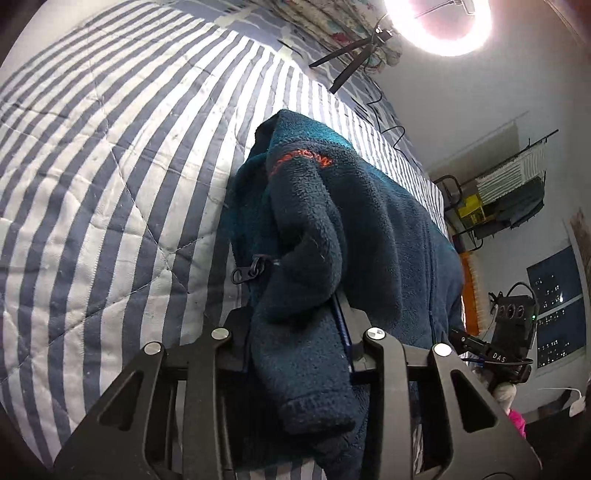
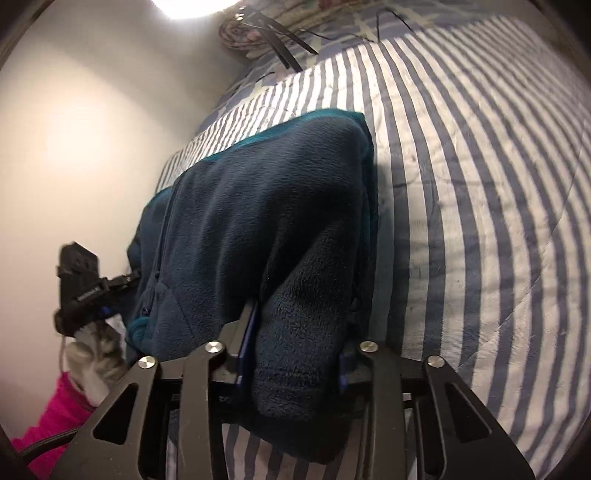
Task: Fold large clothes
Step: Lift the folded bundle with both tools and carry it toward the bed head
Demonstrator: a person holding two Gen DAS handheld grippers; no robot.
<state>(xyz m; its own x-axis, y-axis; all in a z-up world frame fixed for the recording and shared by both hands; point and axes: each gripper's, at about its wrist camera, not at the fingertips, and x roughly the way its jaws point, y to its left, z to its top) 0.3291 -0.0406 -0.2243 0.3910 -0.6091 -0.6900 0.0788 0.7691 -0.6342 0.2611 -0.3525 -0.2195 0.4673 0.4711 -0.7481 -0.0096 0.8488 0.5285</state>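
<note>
A dark teal fleece jacket [image 1: 354, 206] with orange lettering and a zipper pull [image 1: 246, 273] is held up off the blue-and-white striped quilt [image 1: 110, 166]. My left gripper [image 1: 299, 332] is shut on a thick fold of the fleece. My right gripper [image 2: 295, 332] is shut on another bunched edge of the same jacket [image 2: 258, 192]. The fabric hangs between both grippers and hides the fingertips. The other gripper shows at the right of the left wrist view [image 1: 513, 332] and at the left of the right wrist view [image 2: 81, 284].
The striped quilt [image 2: 480, 184] covers the bed. A ring light [image 1: 439, 22] on a tripod [image 1: 351, 59] stands at the bed's far end with cables. A rack with laundry [image 1: 509, 184] and a window [image 1: 554, 306] are at the right. A pink sleeve [image 2: 55, 417] is at the lower left.
</note>
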